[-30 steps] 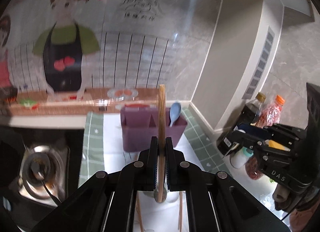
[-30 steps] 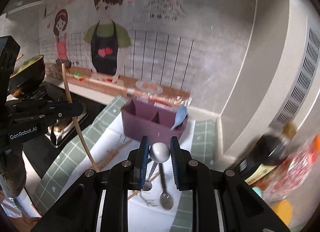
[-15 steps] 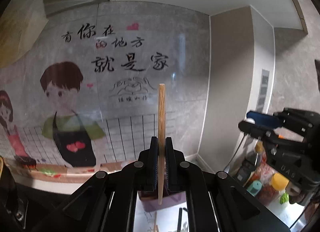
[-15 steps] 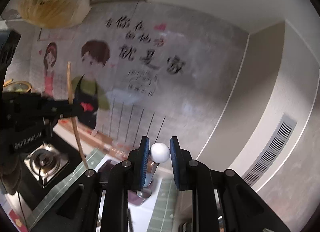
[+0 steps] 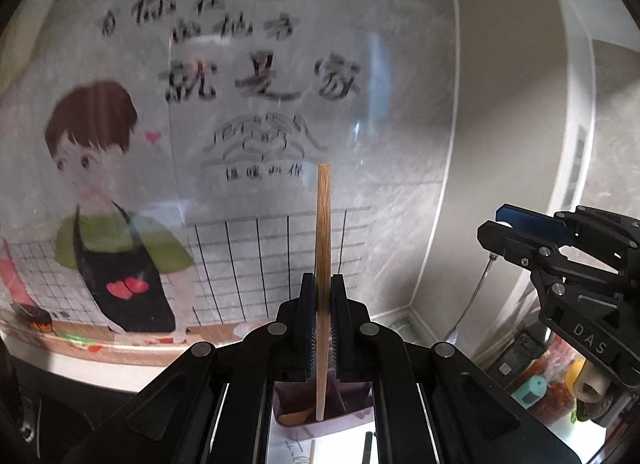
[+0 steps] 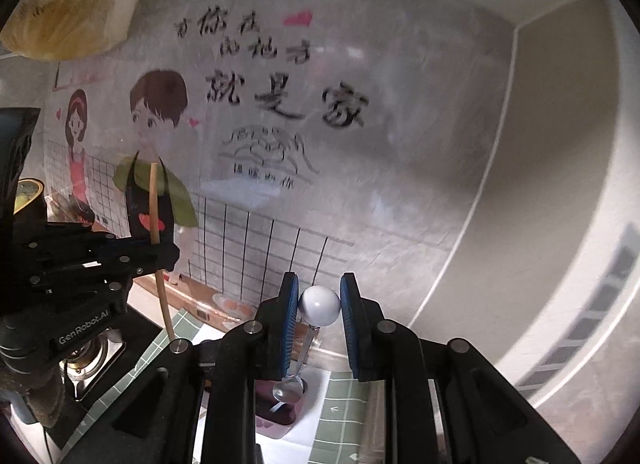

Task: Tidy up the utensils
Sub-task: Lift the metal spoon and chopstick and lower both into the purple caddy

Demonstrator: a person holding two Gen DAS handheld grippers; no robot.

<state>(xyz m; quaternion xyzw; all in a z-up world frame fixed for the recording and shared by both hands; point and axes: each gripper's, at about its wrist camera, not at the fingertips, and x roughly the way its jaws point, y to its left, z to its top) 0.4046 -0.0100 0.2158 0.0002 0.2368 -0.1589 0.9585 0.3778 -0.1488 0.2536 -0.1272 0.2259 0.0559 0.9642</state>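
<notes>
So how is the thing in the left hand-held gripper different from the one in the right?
The left hand-held gripper pinches a chopstick: plain wood, straight and thin, gripped along its shaft, so the jaws sit nearly together. The right hand-held gripper clamps a spoon by its white ball end, jaws wider, its metal bowl hanging below. Both are clamped off the counter.

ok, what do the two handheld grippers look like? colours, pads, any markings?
Both are black linkage frames with silver pivot screws. The left gripper has dark ribbed pads, and its side reads "GenRobot.AI" in white in the right wrist view. The right gripper has blue ribbed pads; in the left wrist view its side shows "DAS" in white letters. No sleeve or clothing can be made out.
</notes>
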